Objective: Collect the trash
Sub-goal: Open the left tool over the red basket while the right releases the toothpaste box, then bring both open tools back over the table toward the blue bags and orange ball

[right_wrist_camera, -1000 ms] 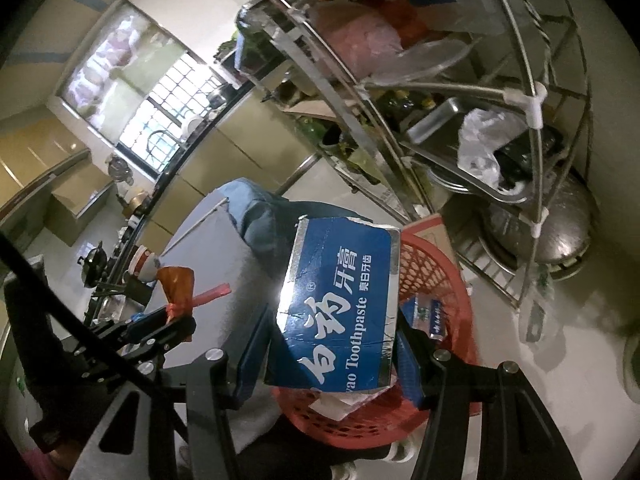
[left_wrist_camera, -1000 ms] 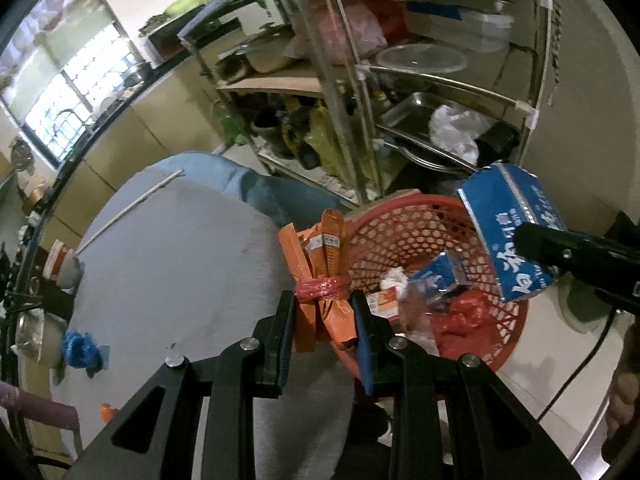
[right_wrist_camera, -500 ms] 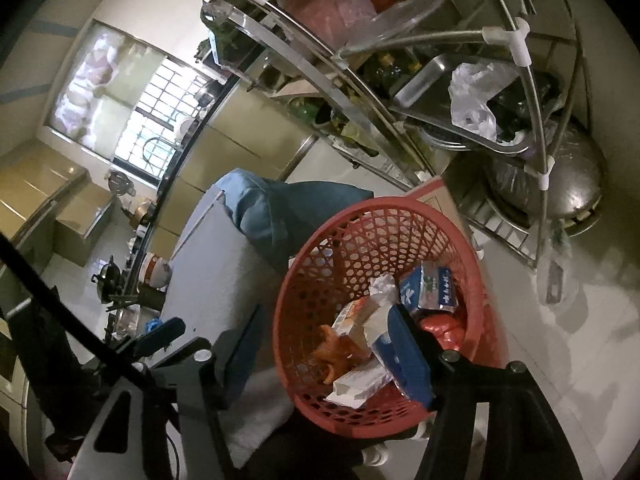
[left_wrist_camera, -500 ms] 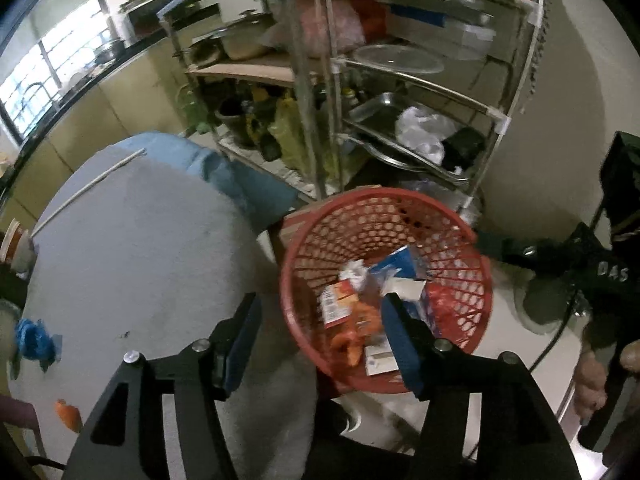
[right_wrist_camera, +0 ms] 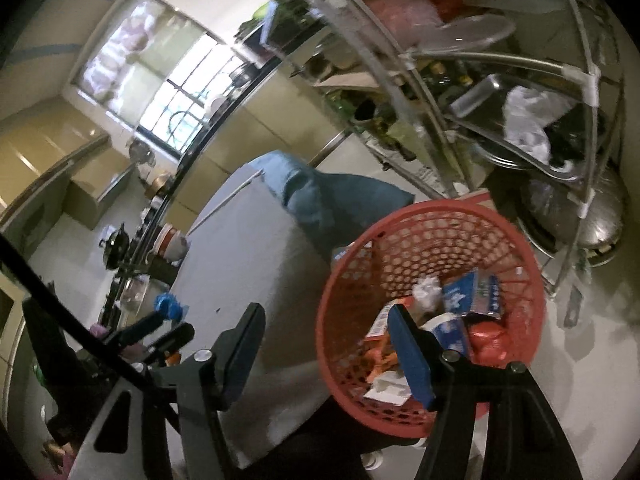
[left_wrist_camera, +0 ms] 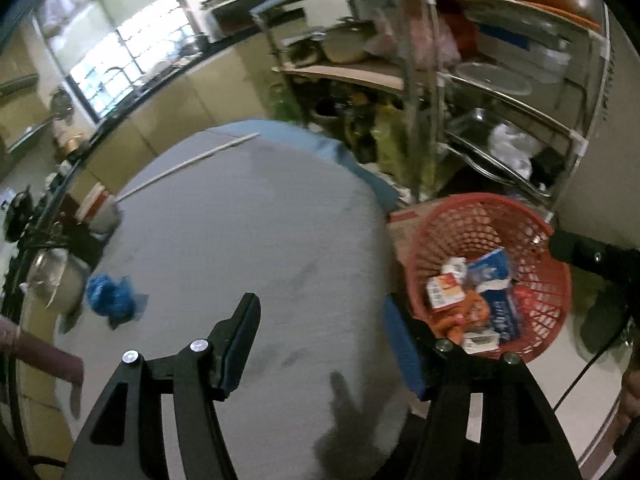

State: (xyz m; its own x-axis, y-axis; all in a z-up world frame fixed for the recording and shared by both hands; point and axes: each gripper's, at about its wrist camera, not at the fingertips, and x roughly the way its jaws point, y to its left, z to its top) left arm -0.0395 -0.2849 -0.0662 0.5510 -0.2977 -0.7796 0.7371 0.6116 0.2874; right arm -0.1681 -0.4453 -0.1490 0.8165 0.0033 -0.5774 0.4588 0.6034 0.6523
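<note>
A red mesh basket [left_wrist_camera: 540, 232] stands on the floor by the grey table [left_wrist_camera: 248, 216]; it also shows in the right wrist view [right_wrist_camera: 432, 224]. Inside lie blue toothpaste boxes [left_wrist_camera: 490, 270], an orange wrapper [left_wrist_camera: 468, 312] and other packaging. A crumpled blue wrapper [left_wrist_camera: 108, 294] lies at the table's left edge, also seen in the right wrist view [right_wrist_camera: 168, 306]. My left gripper [left_wrist_camera: 320, 336] is open and empty above the table's right part. My right gripper [right_wrist_camera: 324, 344] is open and empty above the basket's left rim.
A metal rack [left_wrist_camera: 480, 92] crowded with trays, bowls and bags stands behind the basket. A white stick [left_wrist_camera: 188, 166] lies on the table's far side. Jars and a pot [left_wrist_camera: 60, 276] sit beyond the table's left edge. A blue cloth [right_wrist_camera: 320, 196] hangs over the far corner.
Both grippers opened and dropped their loads, the orange wrapper and the blue toothpaste box, into the basket. The left gripper then swung left over the table.
</note>
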